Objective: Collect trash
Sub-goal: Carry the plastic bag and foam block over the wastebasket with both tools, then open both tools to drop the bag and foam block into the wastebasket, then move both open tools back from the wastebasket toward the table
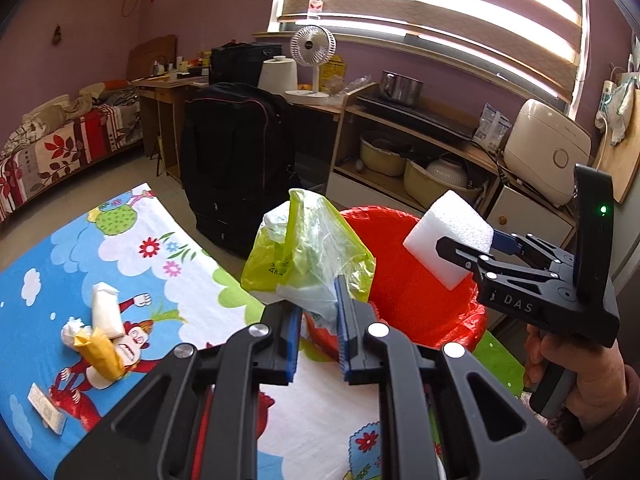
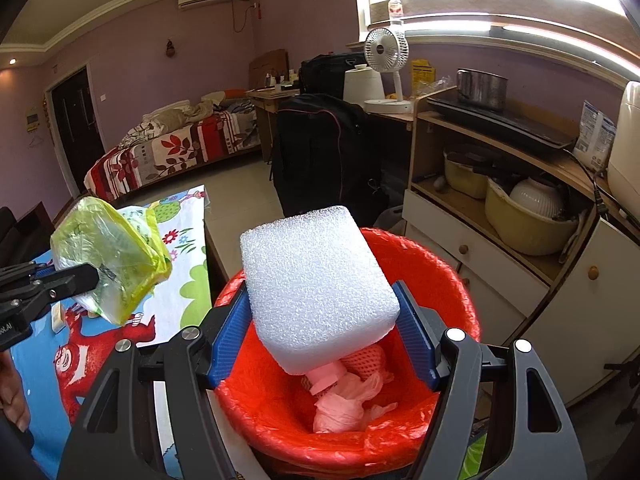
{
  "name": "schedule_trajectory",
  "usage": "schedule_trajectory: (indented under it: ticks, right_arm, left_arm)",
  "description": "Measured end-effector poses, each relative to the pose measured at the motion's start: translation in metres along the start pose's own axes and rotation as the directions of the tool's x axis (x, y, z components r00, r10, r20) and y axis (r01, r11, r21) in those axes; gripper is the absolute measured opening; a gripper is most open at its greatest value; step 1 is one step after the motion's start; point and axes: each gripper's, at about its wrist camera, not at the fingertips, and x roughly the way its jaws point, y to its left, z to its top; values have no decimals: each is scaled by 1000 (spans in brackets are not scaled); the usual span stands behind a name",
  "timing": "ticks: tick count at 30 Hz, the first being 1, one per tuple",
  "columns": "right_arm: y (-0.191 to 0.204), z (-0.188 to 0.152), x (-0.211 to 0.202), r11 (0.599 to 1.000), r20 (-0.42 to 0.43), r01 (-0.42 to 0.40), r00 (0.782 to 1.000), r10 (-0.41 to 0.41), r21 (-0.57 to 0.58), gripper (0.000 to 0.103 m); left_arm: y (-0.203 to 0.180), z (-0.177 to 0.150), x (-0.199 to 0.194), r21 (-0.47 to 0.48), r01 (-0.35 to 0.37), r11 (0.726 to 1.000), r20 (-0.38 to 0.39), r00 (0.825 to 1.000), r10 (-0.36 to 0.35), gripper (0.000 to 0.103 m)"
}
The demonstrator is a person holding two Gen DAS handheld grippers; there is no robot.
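Over the red-lined bin your right gripper is clamped on a white foam block, both blue pads pressed against its sides, so that piece hangs above the bin's mouth and looks ready to drop. Just left of the bin, your left gripper is pinched shut on a crumpled yellow-green plastic bag, which sticks up from the fingertips near the bin's rim but not yet over its opening.

Inside the bin you already have pink tissue or thin plastic and a pink foam net sleeve, so part of the collecting is done. I judge you roughly midway: two pieces are in hand and on their way in.

Farther left of the bin, on the cartoon-printed mat, more waste is waiting: a loose heap of a white wad with a yellow wrapper lying together, and nearer the mat's edge a small flat white packet, though the fisheye makes it hard to tell what that packet is. Those still need picking up once both grippers are emptied.
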Motion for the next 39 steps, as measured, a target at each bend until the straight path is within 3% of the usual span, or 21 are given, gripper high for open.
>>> schedule_trajectory:
  ticks: [18,21,24,26,39]
  right_arm:
    - [-26,-1,1,999,13,22,1000,-23,47,67]
    - [-28,0,0,998,19,27,999,-28,49,76]
    - [-29,1,-1,998,22,32,999,-33,50,76]
    - [-30,0,-1,998,21,37,999,-38,54,79]
    - [-27,-1,-3,998,23,31,999,-32,54,81]
  left_arm:
    - [-39,7,39,46,65,997,-41,997,-63,16]
    - [-41,8,44,50,78,996,-49,996,-76,16]
    - [-43,7,47,47,100,994,-55,994,-97,23]
    - [-44,6,48,45,106,993,-58,993,-103,43]
    - [-36,0,39,24,72,997,-56,996,-71,47]
